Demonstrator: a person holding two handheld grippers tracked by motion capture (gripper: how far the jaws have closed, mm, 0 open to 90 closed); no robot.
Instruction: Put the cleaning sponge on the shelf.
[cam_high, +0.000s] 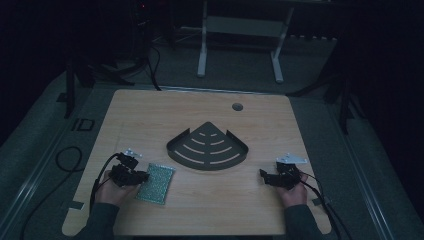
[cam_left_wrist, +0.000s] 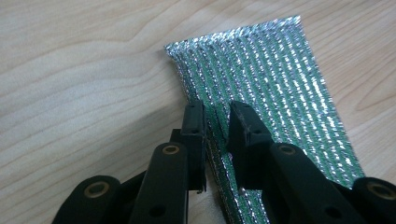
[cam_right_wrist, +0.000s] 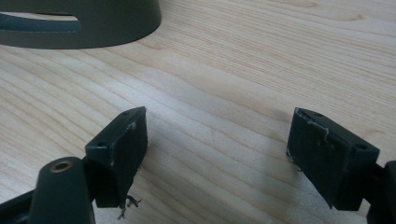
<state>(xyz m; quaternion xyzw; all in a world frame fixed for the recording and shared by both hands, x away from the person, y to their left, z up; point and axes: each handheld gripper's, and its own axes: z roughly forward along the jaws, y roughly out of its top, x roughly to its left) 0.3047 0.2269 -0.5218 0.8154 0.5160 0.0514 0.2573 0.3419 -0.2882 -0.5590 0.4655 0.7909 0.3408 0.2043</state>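
A glittery green and silver cloth (cam_high: 157, 184) lies flat on the wooden table, near the front left. My left gripper (cam_high: 142, 176) rests at the cloth's left edge. In the left gripper view the cloth (cam_left_wrist: 271, 79) runs away from the camera, and its near edge passes up between the jaws of the left gripper (cam_left_wrist: 217, 114), which stand slightly apart and do not pinch it. My right gripper (cam_high: 265, 176) sits low over bare wood at the front right, and in the right gripper view it (cam_right_wrist: 217, 135) is wide open with nothing between its jaws.
A dark fan-shaped corner rack (cam_high: 235, 159) with curved slots sits at the table's middle; its rim (cam_right_wrist: 93, 28) shows at top left of the right gripper view. A round cable hole (cam_high: 237, 106) lies near the far edge. Cables trail off both front corners.
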